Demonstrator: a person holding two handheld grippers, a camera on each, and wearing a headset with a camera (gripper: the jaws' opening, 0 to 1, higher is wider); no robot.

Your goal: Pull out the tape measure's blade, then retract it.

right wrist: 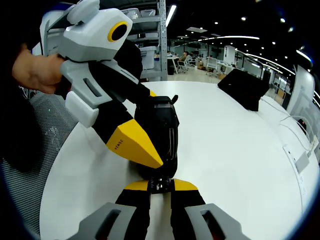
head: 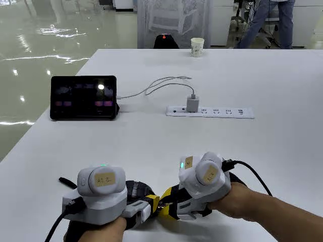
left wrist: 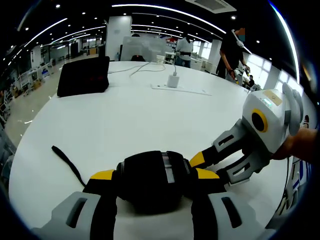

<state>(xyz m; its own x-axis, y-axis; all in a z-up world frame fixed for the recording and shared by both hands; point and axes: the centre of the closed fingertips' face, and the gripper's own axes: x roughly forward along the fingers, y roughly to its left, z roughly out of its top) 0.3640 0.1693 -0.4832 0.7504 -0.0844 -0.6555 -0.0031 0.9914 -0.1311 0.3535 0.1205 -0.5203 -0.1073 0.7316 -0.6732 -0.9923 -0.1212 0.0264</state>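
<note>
A black tape measure [left wrist: 150, 182] lies on the white table [head: 151, 146], its black wrist strap [left wrist: 65, 160] trailing to the left. My left gripper [left wrist: 155, 175] is shut on the case, one yellow-tipped jaw on each side. My right gripper [right wrist: 160, 186] meets it head-on, with its jaws shut on the blade's end hook at the case mouth. Almost no blade shows between hook and case [right wrist: 161, 127]. In the head view the left gripper [head: 144, 200] and the right gripper [head: 164, 203] meet tip to tip near the table's front edge, with the tape measure [head: 136, 191] between them.
A dark tablet [head: 83, 97] stands at the left. A white power strip [head: 209, 111] with a charger [head: 192, 103] and its cable lies mid-table. A paper cup [head: 197, 46] sits at the far edge. A person [head: 267, 20] stands beyond the table.
</note>
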